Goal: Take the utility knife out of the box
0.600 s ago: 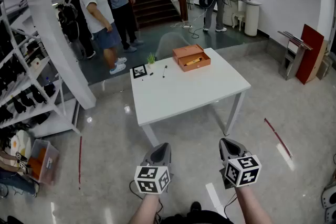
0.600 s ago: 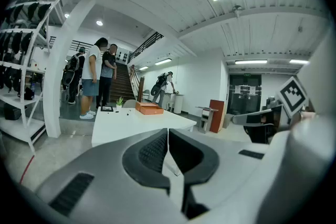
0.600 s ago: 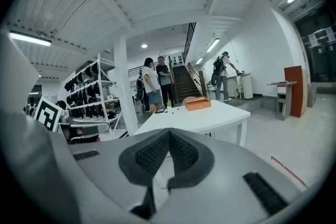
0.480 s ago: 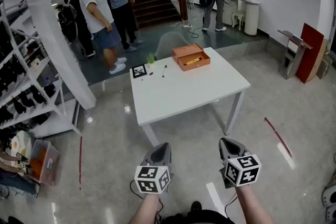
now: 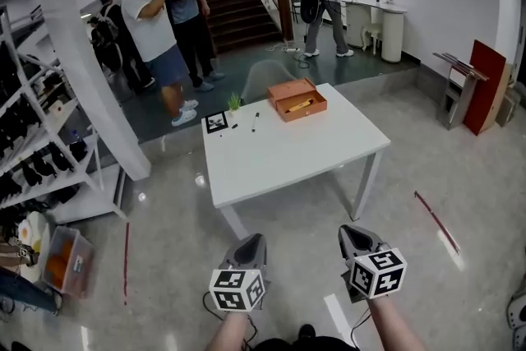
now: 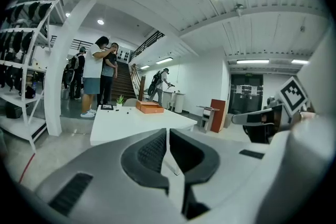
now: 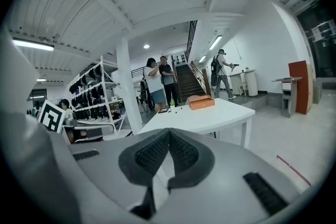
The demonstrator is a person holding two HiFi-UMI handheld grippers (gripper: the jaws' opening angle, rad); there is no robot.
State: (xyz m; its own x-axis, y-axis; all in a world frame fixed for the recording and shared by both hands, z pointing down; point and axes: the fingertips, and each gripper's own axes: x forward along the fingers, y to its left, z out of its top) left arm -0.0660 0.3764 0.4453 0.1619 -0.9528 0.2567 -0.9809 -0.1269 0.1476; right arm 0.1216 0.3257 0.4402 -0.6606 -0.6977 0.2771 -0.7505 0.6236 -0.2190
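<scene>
An open orange box (image 5: 297, 99) stands at the far side of a white table (image 5: 288, 148), with a yellow utility knife (image 5: 301, 104) lying inside it. Both grippers are held low over the floor, well short of the table's near edge. My left gripper (image 5: 249, 245) is shut with nothing in it, and so is my right gripper (image 5: 353, 236). In the left gripper view the jaws (image 6: 168, 131) meet, with the box (image 6: 149, 107) small and far off on the table (image 6: 131, 120). The right gripper (image 7: 169, 131) view likewise shows the box (image 7: 201, 102) on the distant table (image 7: 210, 115).
On the table beside the box are a small plant (image 5: 234, 101), a marker card (image 5: 216, 122) and a black pen (image 5: 255, 126). People (image 5: 160, 29) stand beyond the table by the stairs. A shelving rack (image 5: 33, 136) and a white pillar (image 5: 90, 70) are at left, a red panel (image 5: 485, 82) at right.
The table sits a little lower and larger in the head view. The person with the backpack at the back has stepped left. Both grippers stay shut and empty.
</scene>
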